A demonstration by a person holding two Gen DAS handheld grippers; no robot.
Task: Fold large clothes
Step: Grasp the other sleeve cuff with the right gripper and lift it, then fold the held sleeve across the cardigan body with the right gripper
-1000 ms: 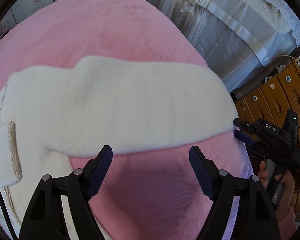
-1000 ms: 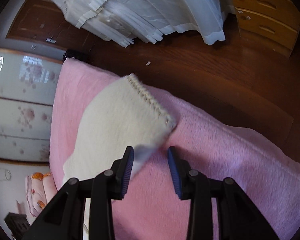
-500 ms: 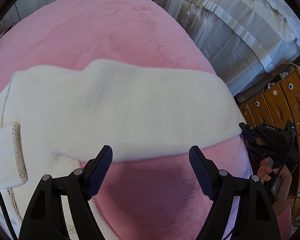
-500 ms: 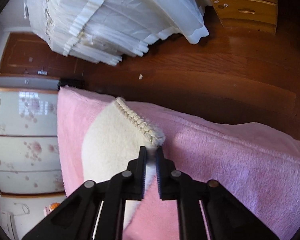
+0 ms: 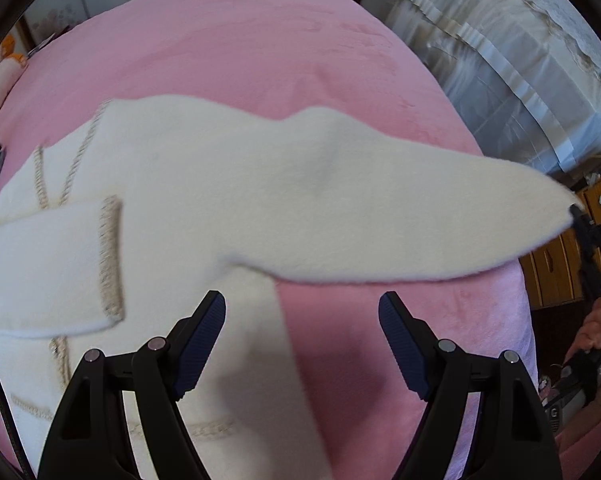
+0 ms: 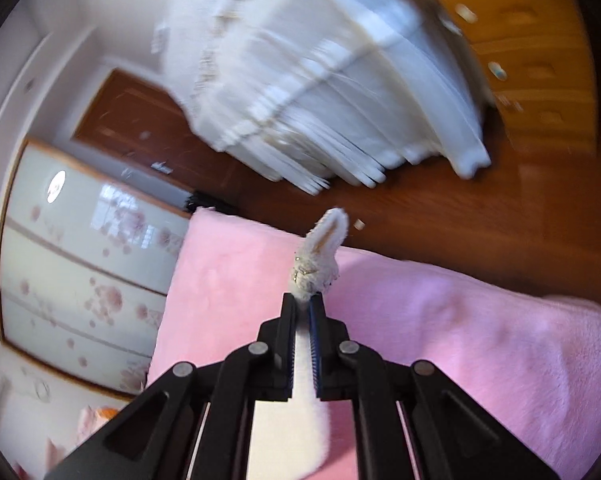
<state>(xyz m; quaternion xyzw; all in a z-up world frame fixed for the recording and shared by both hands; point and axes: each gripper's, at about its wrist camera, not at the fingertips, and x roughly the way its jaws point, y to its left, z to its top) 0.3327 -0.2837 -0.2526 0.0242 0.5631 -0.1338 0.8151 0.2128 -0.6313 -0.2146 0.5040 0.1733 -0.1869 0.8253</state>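
A cream fleece garment [image 5: 204, 208] with beige braid trim lies on a pink blanket [image 5: 228, 40]. One sleeve [image 5: 380, 220] stretches to the right and is lifted off the blanket at its end. My right gripper [image 6: 303, 304] is shut on that sleeve's cuff [image 6: 320, 256], which sticks up past the fingertips; in the left wrist view it shows at the sleeve's tip [image 5: 576, 216]. The other sleeve [image 5: 44, 268] lies folded across the body at the left. My left gripper [image 5: 302, 308] hangs open above the garment's side edge and the blanket, holding nothing.
The pink blanket [image 6: 460, 340] covers a bed. Beyond its edge are a dark wood floor [image 6: 440, 208], a white draped bed skirt [image 6: 320, 92], a wooden drawer chest [image 6: 540, 60] and a flowered wardrobe [image 6: 80, 260]. A person's hand [image 5: 596, 328] holds the right gripper.
My right gripper closed on the sleeve cuff and lifted it off the blanket. The left gripper shifted left along the garment, bringing the folded sleeve and trim further into view.
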